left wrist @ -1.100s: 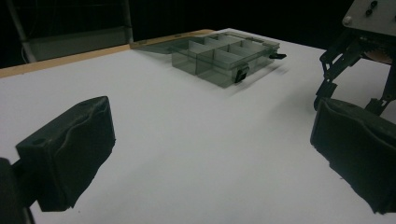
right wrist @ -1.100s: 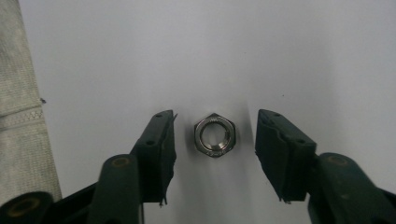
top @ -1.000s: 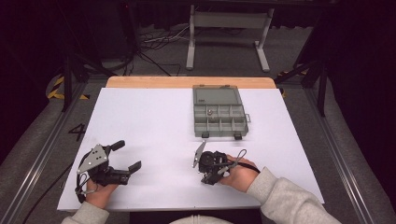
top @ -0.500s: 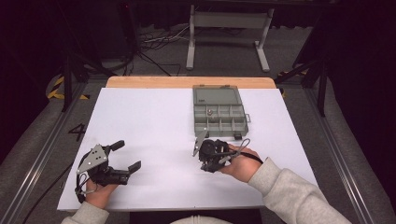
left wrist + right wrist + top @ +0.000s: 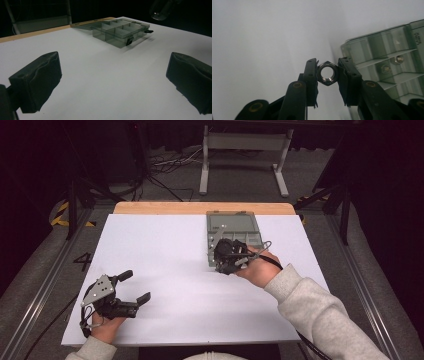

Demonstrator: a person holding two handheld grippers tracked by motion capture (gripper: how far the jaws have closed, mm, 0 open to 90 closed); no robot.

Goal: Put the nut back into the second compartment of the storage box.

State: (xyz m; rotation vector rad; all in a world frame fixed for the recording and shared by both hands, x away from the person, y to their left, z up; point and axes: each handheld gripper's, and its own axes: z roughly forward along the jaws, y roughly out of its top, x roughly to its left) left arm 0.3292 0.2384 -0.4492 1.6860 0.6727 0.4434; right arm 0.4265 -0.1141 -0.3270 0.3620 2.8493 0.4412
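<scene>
Between the pads of the right gripper (image 5: 326, 75), a shiny six-sided steel nut (image 5: 326, 73) is sitting clamped, just beside the grey plastic box (image 5: 387, 62). The left gripper (image 5: 131, 287) is resting wide open on the white table (image 5: 165, 245), the surrounding room lying dark.

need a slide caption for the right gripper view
Right tool clamps a steel hex nut beside the clear compartment box on the white table.

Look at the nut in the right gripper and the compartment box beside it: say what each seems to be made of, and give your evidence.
Nut: probably steel, with a bright, smooth finish; its rim glints and it looks silver-grey.
Box: likely clear, grey-tinted plastic; its dividers and other small parts show through the walls.
</scene>
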